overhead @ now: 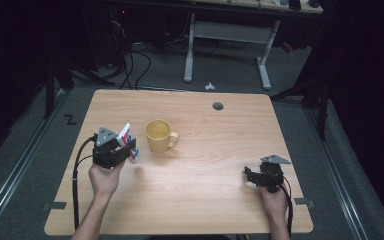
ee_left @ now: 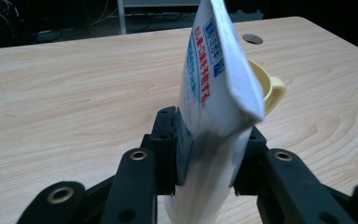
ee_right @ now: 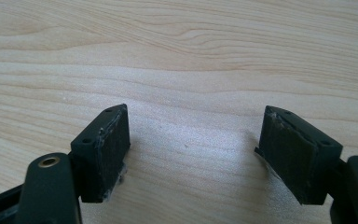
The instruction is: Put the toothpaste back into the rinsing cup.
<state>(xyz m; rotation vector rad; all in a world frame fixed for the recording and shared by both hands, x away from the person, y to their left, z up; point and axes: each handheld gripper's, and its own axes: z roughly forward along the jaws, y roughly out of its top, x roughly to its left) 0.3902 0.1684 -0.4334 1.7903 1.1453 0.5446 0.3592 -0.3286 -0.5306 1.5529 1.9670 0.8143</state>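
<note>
The left claw (ee_left: 209, 154) clamps a white tube (ee_left: 214, 93) beside the yellow mug (overhead: 160, 135), while the right claw (ee_right: 196, 149) gapes wide.

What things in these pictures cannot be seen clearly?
- Tube: lower end cut off by the bottom edge, left gripper view; print too small in the high view.
- Yellow mug: mostly hidden behind the tube there.
- Left gripper: jaws too small in the high view.

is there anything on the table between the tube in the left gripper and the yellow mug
Nothing visible does. The left gripper holds the tube just left of the yellow mug, with bare table between them.
</note>
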